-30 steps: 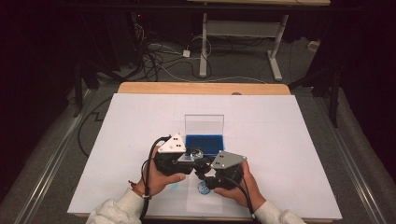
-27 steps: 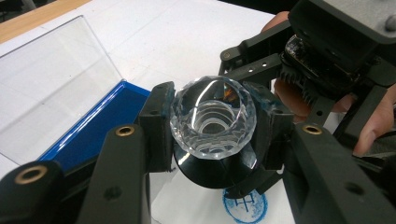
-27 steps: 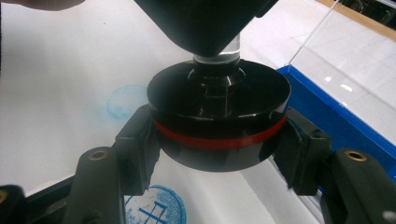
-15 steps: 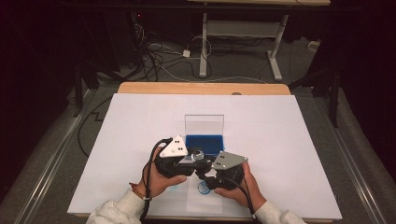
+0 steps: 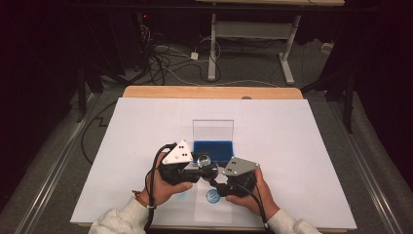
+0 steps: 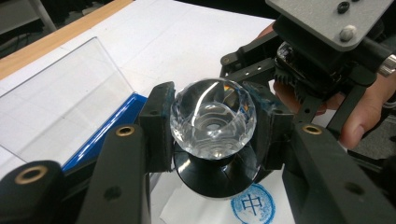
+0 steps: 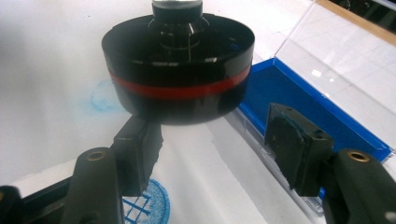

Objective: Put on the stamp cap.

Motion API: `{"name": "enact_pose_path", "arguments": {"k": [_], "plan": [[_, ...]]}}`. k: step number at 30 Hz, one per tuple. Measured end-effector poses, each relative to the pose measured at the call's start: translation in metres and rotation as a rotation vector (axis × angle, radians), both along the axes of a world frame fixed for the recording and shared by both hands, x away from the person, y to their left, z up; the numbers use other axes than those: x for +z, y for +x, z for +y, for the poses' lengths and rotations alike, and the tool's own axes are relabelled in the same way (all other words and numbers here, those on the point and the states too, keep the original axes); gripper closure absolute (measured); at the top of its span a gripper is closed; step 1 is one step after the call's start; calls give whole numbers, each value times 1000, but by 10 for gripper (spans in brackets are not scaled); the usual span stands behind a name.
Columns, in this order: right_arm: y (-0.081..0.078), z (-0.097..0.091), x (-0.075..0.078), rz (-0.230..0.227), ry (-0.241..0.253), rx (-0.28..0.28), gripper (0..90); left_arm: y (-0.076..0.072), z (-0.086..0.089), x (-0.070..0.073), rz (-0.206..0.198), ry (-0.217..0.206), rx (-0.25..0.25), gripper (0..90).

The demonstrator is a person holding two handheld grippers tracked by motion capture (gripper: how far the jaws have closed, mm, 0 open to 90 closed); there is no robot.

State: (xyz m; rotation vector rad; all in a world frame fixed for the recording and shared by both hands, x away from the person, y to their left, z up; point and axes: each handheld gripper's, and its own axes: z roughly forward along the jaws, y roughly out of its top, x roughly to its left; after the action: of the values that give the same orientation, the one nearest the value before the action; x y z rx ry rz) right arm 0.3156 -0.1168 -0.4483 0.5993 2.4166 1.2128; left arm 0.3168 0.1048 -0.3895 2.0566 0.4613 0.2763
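Stamp with faceted clear crystal knob and round black red-banded base (image 6: 213, 122) clamped at the knob by left gripper (image 6: 212, 133), lifted above blue round print (image 6: 252, 205) on white paper; right gripper (image 7: 212, 151) jaws apart under base; blue ink pad (image 5: 213, 147) just beside on tabletop (image 5: 302, 131).

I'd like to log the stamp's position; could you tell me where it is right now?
The stamp is held off the table by its clear knob in the left gripper, near the table's front centre, just in front of the blue ink pad and above a printed paper.
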Motion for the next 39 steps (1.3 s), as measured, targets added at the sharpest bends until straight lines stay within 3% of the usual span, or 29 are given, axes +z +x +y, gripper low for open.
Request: {"name": "enact_pose_path", "arguments": {"k": [17, 24, 33, 39], "plan": [[2, -9, 6, -23, 1, -26, 363, -1, 0, -3, 3, 10, -2, 547], [3, -9, 5, -22, -23, -21, 360, -1, -1, -5, 12, 9, -5, 547], [5, -17, 9, -33, 9, -50, 365, 1, 9, 1, -10, 11, 24, 547], [5, -23, 17, -61, 21, -64, 362, 3, 13, -1, -20, 44, 44, 547]]}}
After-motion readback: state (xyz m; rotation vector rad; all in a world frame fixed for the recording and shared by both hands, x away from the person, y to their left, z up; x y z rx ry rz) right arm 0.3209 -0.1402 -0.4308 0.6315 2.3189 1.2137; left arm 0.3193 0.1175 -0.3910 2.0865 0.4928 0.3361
